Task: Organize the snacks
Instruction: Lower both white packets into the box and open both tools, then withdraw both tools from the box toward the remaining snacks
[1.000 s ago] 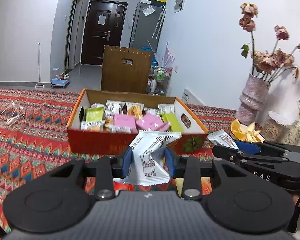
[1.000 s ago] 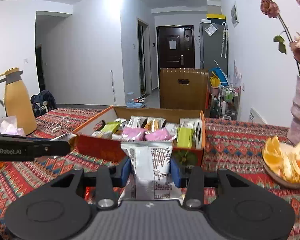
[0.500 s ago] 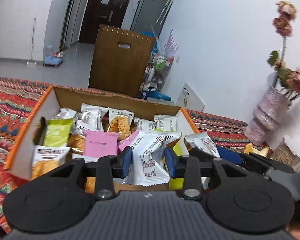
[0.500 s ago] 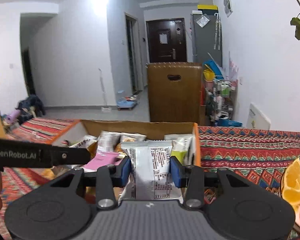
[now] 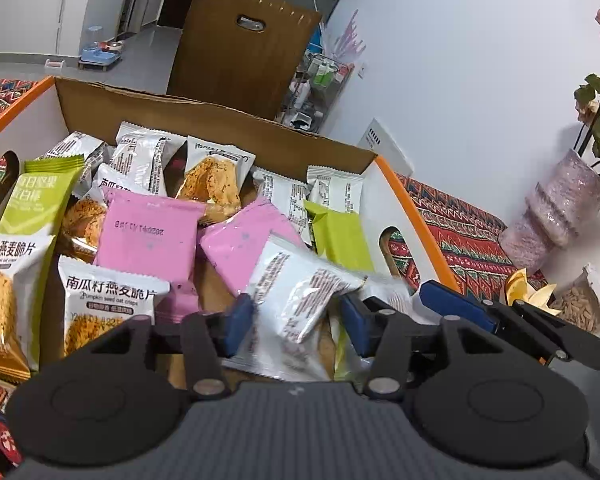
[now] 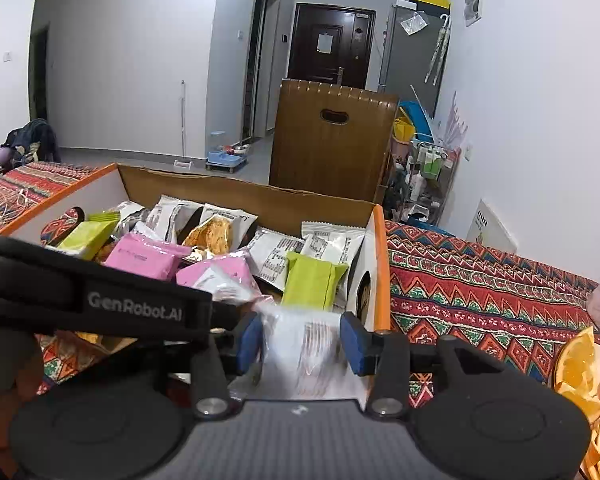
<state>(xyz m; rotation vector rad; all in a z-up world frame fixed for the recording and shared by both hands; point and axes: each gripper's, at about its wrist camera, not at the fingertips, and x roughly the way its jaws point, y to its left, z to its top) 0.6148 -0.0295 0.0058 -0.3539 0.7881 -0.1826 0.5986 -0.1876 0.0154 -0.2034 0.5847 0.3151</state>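
Change: both grippers were over the tabletop short of the box 1.0 s ago; both now sit over the box interior, and each has gone from clamped on a packet to spread jaws.
Left gripper [image 5: 296,322]: jaws apart, blue pads clear of the white packet [image 5: 300,300] on both sides; packet tilted, lying loose between the fingers over the box's near right part.
Right gripper [image 6: 300,342]: jaws apart, a second white packet [image 6: 306,354] between the pads, motion-blurred; contact with the pads cannot be told.
Box [image 5: 204,110]: orange-rimmed cardboard, on the patterned tabletop [image 6: 480,288]; holds pink packets [image 5: 150,236], green bars [image 5: 342,236], white oat-crisp packs [image 5: 108,300].
Position: in the left view the right gripper's finger reaches in from the right, beside the box's right wall; in the right view the left gripper's arm crosses the left half and covers part of the contents.
Cut off: vase [image 5: 556,216] and orange slices [image 6: 576,368] at the frame edges.
Unclear: print on both white packets; box floor under the grippers hidden.
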